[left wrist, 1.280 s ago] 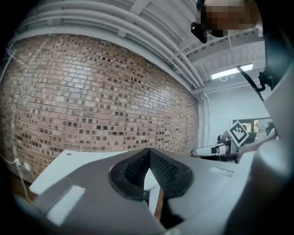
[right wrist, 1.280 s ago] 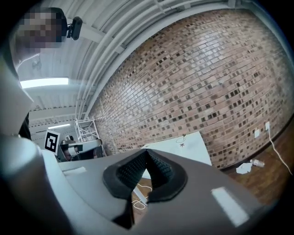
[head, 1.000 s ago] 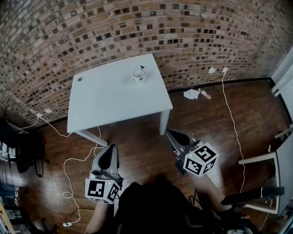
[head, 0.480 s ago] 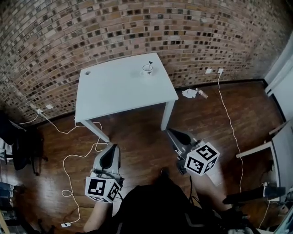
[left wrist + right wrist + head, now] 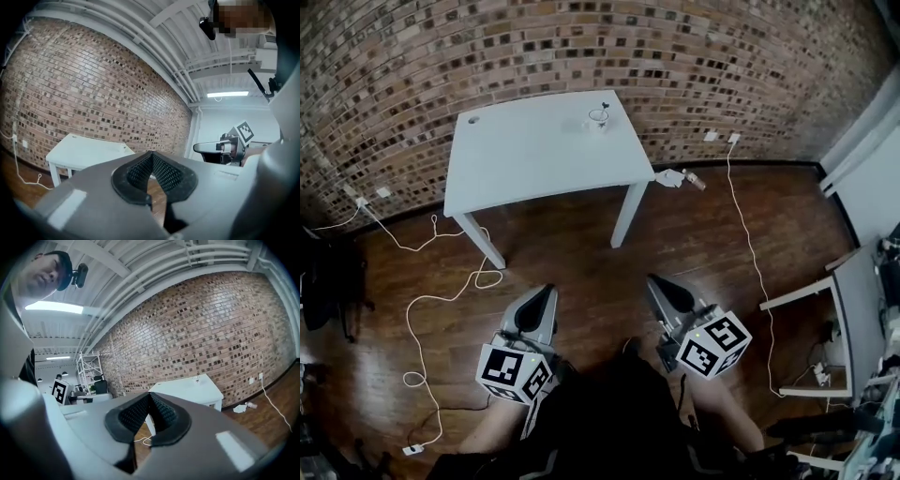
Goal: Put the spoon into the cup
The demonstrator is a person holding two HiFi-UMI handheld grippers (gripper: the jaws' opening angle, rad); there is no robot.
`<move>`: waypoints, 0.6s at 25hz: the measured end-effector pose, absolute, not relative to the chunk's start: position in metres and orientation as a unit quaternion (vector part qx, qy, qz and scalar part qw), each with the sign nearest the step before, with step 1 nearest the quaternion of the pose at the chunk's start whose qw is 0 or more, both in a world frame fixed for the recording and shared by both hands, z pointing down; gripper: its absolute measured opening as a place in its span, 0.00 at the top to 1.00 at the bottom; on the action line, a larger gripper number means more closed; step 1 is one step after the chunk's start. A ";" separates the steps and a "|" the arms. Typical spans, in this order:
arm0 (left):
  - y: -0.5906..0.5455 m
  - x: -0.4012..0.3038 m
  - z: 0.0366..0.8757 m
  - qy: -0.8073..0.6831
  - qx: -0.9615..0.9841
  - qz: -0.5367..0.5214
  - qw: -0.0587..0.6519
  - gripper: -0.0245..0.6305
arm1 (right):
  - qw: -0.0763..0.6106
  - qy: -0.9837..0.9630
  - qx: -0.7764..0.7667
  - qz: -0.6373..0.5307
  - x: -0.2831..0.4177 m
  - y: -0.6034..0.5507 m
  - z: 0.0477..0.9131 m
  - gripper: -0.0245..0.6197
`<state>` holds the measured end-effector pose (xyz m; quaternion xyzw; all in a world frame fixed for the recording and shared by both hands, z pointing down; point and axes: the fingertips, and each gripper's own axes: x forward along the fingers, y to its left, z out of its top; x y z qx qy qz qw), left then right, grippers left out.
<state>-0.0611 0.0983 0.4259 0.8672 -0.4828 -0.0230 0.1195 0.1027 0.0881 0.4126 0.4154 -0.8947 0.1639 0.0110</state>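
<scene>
The left tool [image 5: 542,298] is closed, its pads meet and nothing is between them. The right tool [image 5: 659,286] is closed and empty too. Both are held low over the wooden floor [image 5: 581,244], well apart from the white desk [image 5: 516,159]. The cup [image 5: 597,118] stands near the far right corner of the desk, and the spoon [image 5: 605,105] seems to stand inside it

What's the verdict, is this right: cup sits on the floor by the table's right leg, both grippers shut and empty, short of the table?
One thing is wrong. The cup stands on the white table, near its far right corner, not on the floor; the head view shows it. The rest holds: the left gripper and the right gripper are shut and empty, short of the table.
</scene>
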 end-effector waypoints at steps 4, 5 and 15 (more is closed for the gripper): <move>0.118 -0.030 0.422 -0.465 0.878 -0.024 0.115 0.97 | -0.002 -0.894 0.420 0.152 0.124 0.107 0.407 0.95; 0.120 -0.021 0.419 -0.463 0.879 -0.022 0.110 0.97 | -0.006 -0.895 0.421 0.149 0.132 0.108 0.406 0.95; 0.152 0.094 0.403 -0.492 0.863 0.003 0.110 0.97 | -0.039 -0.910 0.381 0.159 0.246 0.125 0.384 0.95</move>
